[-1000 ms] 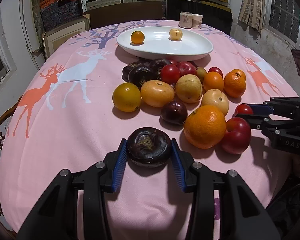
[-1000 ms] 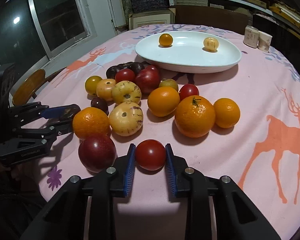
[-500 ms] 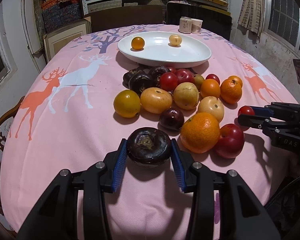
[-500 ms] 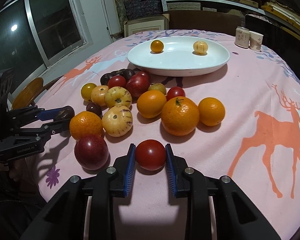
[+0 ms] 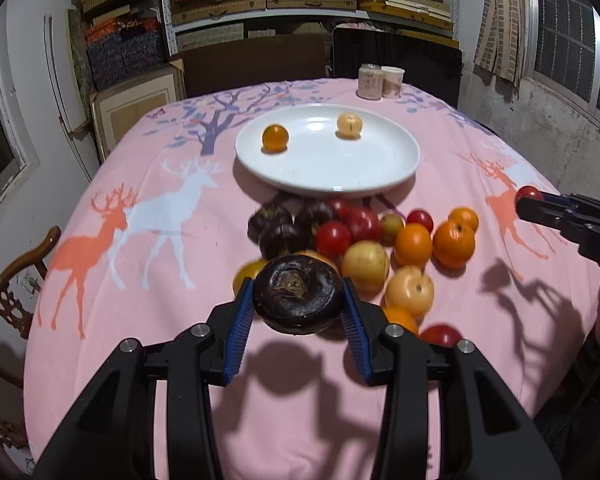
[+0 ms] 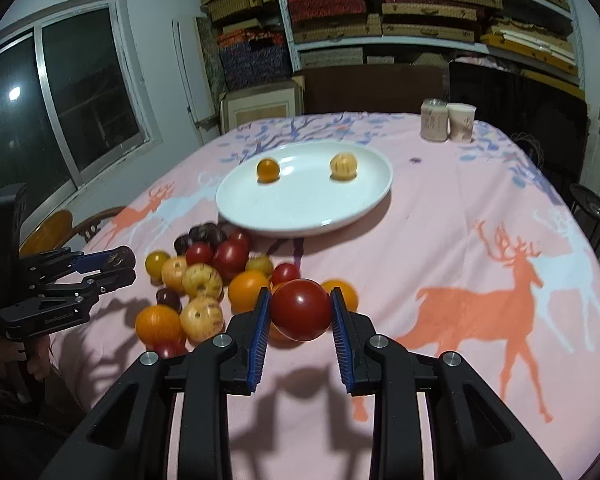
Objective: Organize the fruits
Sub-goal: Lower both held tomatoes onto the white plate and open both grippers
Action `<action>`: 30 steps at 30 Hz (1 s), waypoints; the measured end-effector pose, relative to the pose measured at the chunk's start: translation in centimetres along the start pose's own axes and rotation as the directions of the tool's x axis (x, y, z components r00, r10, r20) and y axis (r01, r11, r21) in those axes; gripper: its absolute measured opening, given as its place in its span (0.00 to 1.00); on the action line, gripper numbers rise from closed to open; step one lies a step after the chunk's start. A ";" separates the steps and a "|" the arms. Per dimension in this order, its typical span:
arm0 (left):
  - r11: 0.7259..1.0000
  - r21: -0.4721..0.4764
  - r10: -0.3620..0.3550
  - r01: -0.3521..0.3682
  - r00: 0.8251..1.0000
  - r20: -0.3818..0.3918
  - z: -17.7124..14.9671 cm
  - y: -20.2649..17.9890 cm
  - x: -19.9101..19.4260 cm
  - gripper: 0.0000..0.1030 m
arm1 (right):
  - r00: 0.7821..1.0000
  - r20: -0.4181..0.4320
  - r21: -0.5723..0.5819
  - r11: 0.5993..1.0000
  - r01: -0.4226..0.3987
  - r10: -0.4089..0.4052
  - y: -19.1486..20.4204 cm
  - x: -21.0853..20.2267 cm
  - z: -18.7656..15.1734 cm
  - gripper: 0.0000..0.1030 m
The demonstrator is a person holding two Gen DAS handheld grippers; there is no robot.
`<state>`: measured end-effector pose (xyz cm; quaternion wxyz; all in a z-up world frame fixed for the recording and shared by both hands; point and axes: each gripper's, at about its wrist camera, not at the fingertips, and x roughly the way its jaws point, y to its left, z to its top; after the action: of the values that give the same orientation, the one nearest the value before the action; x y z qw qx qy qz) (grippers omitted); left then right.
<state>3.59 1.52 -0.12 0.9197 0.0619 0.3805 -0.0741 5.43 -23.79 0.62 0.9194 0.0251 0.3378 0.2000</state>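
My left gripper (image 5: 298, 312) is shut on a dark purple fruit (image 5: 298, 294) and holds it above the pink tablecloth, in front of the fruit pile (image 5: 364, 248). My right gripper (image 6: 300, 322) is shut on a red tomato (image 6: 301, 309), also lifted off the cloth; it shows at the right edge of the left wrist view (image 5: 530, 196). The white plate (image 5: 328, 178) beyond the pile holds a small orange fruit (image 5: 275, 138) and a pale yellow fruit (image 5: 349, 125). The pile has oranges, red, yellow and dark fruits.
Two paper cups (image 5: 381, 82) stand at the table's far edge. A wooden chair (image 5: 16, 280) is at the left side. Dark chairs (image 5: 396, 60) and shelves of boxes stand behind the table. A window is at the left in the right wrist view (image 6: 60, 108).
Both grippers have risen off the cloth with their fruits and now look down on the table from higher up. The pile and the plate have stayed put.
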 end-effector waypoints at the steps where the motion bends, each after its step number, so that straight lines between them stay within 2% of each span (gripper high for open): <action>1: 1.000 -0.003 0.005 -0.005 1.000 0.004 0.6 0.0 0.1 0.41 | 1.000 0.011 0.004 1.000 0.003 -0.003 -0.2 -0.3 0.5 0.29; 8: 0.999 -0.021 0.046 -0.045 0.998 0.043 5.4 0.1 1.4 0.41 | 0.998 0.056 0.023 0.999 0.036 -0.037 -1.5 -0.5 4.1 0.29; 13: 0.998 -0.039 0.043 -0.042 0.998 0.039 8.7 0.5 3.5 0.41 | 0.996 0.074 0.025 0.999 0.048 -0.050 -2.2 0.8 7.1 0.29; 21: 0.999 -0.032 0.041 -0.041 0.999 0.001 12.1 0.3 7.9 0.41 | 0.997 0.049 0.019 0.998 0.062 -0.063 -2.8 4.6 10.4 0.29; 30: 0.998 -0.038 0.052 -0.055 0.996 -0.076 13.5 1.0 13.9 0.41 | 0.997 -0.025 0.007 0.997 0.074 -0.074 -3.6 10.7 12.4 0.29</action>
<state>22.83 -1.03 -0.40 0.9075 0.0562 0.4143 -0.0395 21.91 -21.83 2.94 0.9218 0.0138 0.3508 0.1646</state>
